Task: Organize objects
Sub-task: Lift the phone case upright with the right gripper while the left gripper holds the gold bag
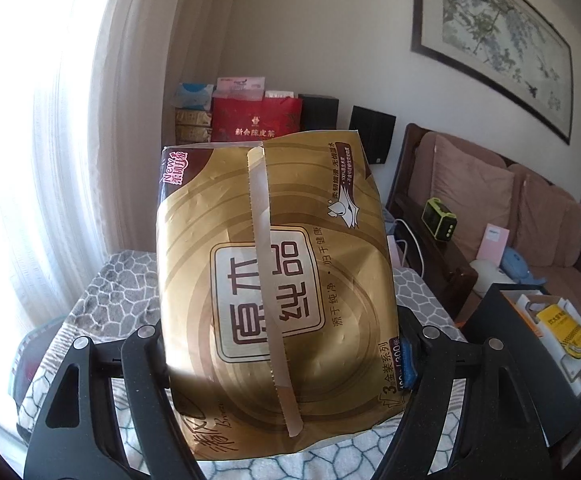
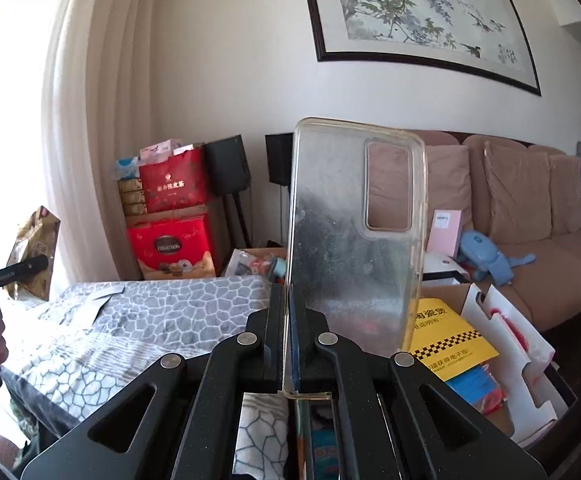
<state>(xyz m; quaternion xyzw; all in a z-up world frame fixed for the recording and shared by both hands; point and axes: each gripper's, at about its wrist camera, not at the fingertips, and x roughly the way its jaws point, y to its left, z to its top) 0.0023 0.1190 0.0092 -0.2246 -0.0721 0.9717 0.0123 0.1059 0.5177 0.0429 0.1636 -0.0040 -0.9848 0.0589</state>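
My left gripper (image 1: 286, 356) is shut on a gold tissue pack (image 1: 274, 272) with Chinese print, held up above a grey stone-pattern blanket (image 1: 118, 280). The pack fills the middle of the left wrist view. In the right wrist view the same pack (image 2: 34, 248) and the left gripper (image 2: 10, 276) show at the far left. My right gripper (image 2: 290, 344) is shut on the edge of a clear phone case (image 2: 354, 236), held upright above the blanket (image 2: 162, 312).
Red gift boxes (image 2: 170, 216) and black speakers (image 2: 228, 166) stand against the back wall. A brown sofa (image 2: 530, 216) holds a pink box and a blue toy. An open black box (image 2: 466, 344) with a yellow booklet sits at the right.
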